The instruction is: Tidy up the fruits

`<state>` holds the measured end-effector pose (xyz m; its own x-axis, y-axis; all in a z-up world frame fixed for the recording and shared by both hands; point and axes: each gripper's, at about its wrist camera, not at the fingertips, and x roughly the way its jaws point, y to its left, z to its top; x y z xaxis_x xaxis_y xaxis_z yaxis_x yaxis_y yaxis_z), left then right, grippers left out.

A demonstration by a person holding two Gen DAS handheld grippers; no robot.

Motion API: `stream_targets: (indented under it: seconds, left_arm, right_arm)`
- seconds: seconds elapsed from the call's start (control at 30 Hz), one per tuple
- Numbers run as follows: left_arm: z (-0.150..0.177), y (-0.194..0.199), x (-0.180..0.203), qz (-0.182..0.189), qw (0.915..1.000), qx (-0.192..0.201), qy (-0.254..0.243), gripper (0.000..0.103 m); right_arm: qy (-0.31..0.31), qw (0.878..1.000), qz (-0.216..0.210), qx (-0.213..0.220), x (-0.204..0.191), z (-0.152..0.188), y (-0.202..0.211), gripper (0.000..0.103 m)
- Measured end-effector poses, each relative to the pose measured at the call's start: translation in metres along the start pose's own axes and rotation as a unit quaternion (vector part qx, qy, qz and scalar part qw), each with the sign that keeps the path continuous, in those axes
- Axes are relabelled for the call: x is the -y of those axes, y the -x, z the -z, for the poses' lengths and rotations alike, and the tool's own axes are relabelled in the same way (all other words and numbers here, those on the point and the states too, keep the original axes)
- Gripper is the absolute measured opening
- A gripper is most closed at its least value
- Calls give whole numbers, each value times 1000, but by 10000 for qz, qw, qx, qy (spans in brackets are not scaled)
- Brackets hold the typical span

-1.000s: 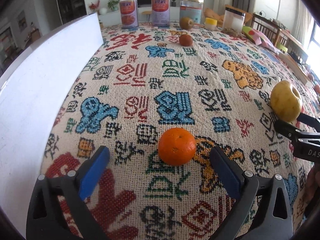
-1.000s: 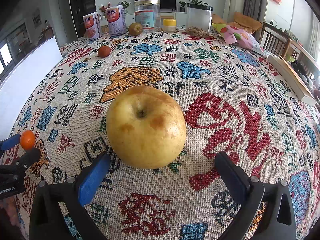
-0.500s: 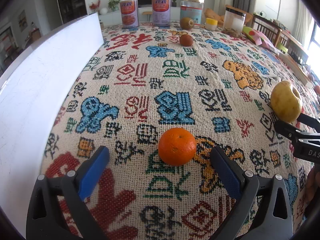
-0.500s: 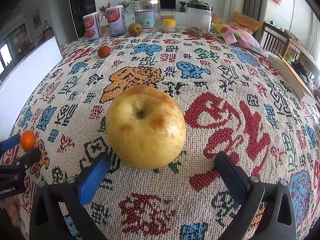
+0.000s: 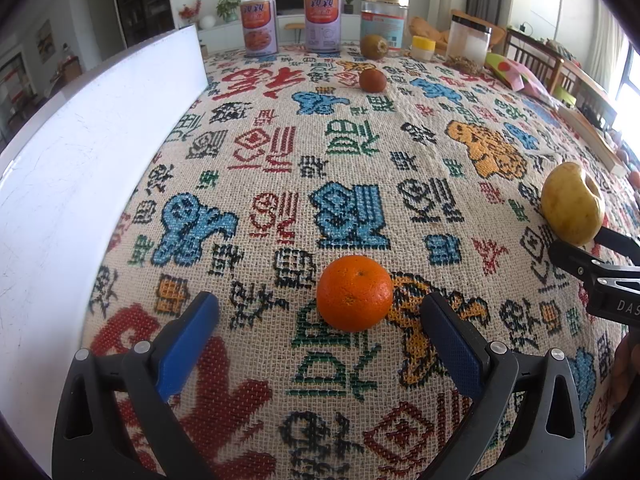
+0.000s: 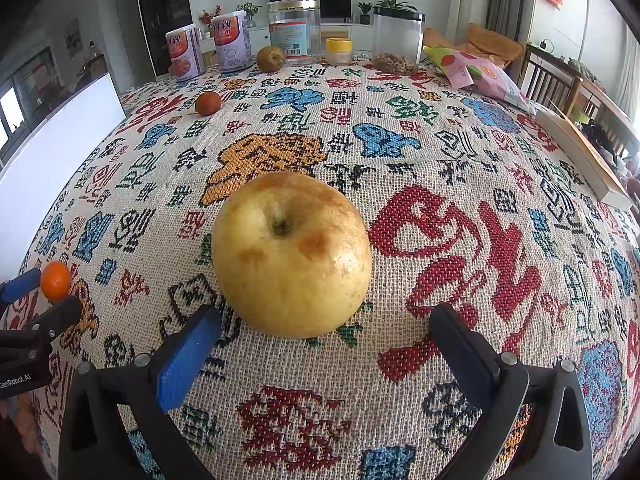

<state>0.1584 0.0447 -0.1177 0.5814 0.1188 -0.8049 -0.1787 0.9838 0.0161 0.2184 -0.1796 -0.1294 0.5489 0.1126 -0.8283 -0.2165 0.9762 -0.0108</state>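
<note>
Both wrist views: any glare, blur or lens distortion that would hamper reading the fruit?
Left wrist view: strong fisheye bulge, white board blown out, orange sharp. Right wrist view: same bulge, apple sharp with a small sheen, window glare confined to the right edge.

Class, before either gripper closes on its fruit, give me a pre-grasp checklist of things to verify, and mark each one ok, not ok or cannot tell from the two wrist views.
1. Left gripper open wide enough for the orange: ok.
2. Orange centred between the left fingers: not ok, it sits nearer the right-hand finger.
3. Right gripper open wide enough for the yellow apple: ok.
4. Apple far enough between the right fingers: not ok, it lies mostly beyond the tips.
5. Both fruits resting free on the tablecloth: ok.
6. Destination for the fruits: cannot tell.
</note>
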Motion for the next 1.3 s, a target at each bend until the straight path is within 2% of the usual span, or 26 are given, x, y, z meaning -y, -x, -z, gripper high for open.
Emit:
stream_targets:
  seconds: [0.47, 0.5, 0.53, 0.63, 0.7, 0.77, 0.9, 0.97, 1.0, 1.03, 1.07, 1.1, 1.13, 1.3]
  left_arm:
    - [-1, 0, -3, 86, 10000, 9, 38, 101]
    - [-1, 1, -5, 214, 9997, 27, 59, 101]
    - [0, 4, -9, 505, 9987, 64, 86, 101]
    - [2, 13, -28, 1664, 9856, 133, 264, 101]
    - [6, 16, -34, 1913, 9811, 155, 240, 101]
    - [7, 18, -30, 1860, 9824, 137, 108, 101]
    - [-6, 10, -6, 1346, 9906, 10, -234, 99]
    - [-11, 5, 3, 1077, 9937, -61, -310, 91]
    - [-10, 6, 5, 861, 9953, -12, -439, 75]
    - [-9, 6, 8, 702, 9958, 7, -582, 64]
    - [-7, 7, 9, 630, 9958, 56, -658, 63]
    - [-6, 8, 8, 679, 9955, 87, -649, 53]
    - [-6, 10, 7, 669, 9957, 107, -626, 29]
    - [-6, 19, -8, 927, 9956, -11, -114, 29]
  right_arm:
    - [-4, 10000, -2, -1, 0, 0, 0, 103]
    - [-4, 10000, -3, -1, 0, 0, 0, 103]
    - [-6, 10000, -4, -1, 0, 0, 0, 103]
    - [-5, 10000, -2, -2, 0, 0, 0, 103]
    - [-5, 10000, -3, -2, 0, 0, 0, 103]
    - [-6, 10000, -5, -1, 0, 0, 0, 103]
    - [-5, 10000, -2, -2, 0, 0, 0, 103]
    - [-67, 9999, -83, 43, 3, 0, 3, 103]
    - [-150, 9995, -275, 84, 7, 2, 6, 103]
    - [-225, 9984, -503, 114, 12, 3, 10, 103]
    - [-301, 9972, -678, 106, 18, 3, 15, 103]
    - [-360, 9966, -743, 64, 22, 1, 18, 103]
    - [-395, 9964, -754, 21, 25, -3, 21, 103]
    - [-221, 9954, -819, -453, 15, -35, 17, 103]
